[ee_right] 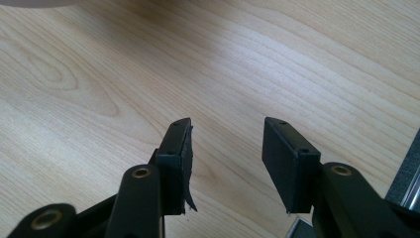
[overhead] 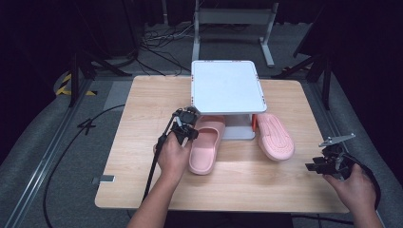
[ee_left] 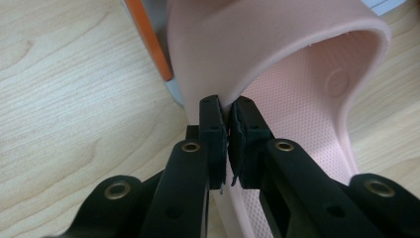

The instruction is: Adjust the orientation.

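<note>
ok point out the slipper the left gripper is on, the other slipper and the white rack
left slipper (ee_left: 277,34), left gripper view, on its strap
right slipper (overhead: 275,137), high view, on its ribbed sole
white rack (overhead: 227,86), high view, on its top shelf

A pale wood grain with a matt finish is shown by the table (overhead: 142,95). The pink slipper (ee_left: 307,99) is seen as soft matt foam, its insole finely dimpled, its strap smooth. The white stand (overhead: 227,86) looks like smooth plastic. The gripper jaws are matt black plastic
</note>
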`<state>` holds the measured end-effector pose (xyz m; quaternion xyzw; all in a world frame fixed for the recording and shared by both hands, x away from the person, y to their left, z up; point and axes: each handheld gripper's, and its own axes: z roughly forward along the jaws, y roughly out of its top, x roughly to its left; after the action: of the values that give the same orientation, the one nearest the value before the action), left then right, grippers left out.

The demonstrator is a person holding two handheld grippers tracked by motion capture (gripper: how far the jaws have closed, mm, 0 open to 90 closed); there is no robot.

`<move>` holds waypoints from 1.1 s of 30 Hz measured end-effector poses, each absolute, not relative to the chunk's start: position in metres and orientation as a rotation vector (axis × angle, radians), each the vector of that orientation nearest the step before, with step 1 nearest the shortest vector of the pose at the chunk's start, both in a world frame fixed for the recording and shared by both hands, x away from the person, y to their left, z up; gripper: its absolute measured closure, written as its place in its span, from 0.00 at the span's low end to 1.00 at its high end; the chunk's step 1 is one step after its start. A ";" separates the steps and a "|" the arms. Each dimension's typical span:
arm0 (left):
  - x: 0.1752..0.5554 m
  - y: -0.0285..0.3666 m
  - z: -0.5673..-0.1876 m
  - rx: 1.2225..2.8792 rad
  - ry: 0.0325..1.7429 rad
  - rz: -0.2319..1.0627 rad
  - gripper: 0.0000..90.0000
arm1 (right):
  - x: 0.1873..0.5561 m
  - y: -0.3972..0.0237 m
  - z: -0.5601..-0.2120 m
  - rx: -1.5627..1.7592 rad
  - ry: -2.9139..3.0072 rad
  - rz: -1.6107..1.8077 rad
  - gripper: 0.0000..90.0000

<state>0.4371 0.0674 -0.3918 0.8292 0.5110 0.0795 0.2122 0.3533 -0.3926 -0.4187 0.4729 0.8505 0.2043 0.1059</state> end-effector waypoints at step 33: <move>0.380 0.102 -0.400 2.529 1.312 0.035 0.66 | 0.355 -0.388 -0.415 1.353 2.521 0.613 0.60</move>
<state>0.3801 0.1024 -0.4001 0.8781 0.4555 0.0122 0.1457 0.3552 -0.3878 -0.4147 0.4598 0.8566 0.2083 0.1074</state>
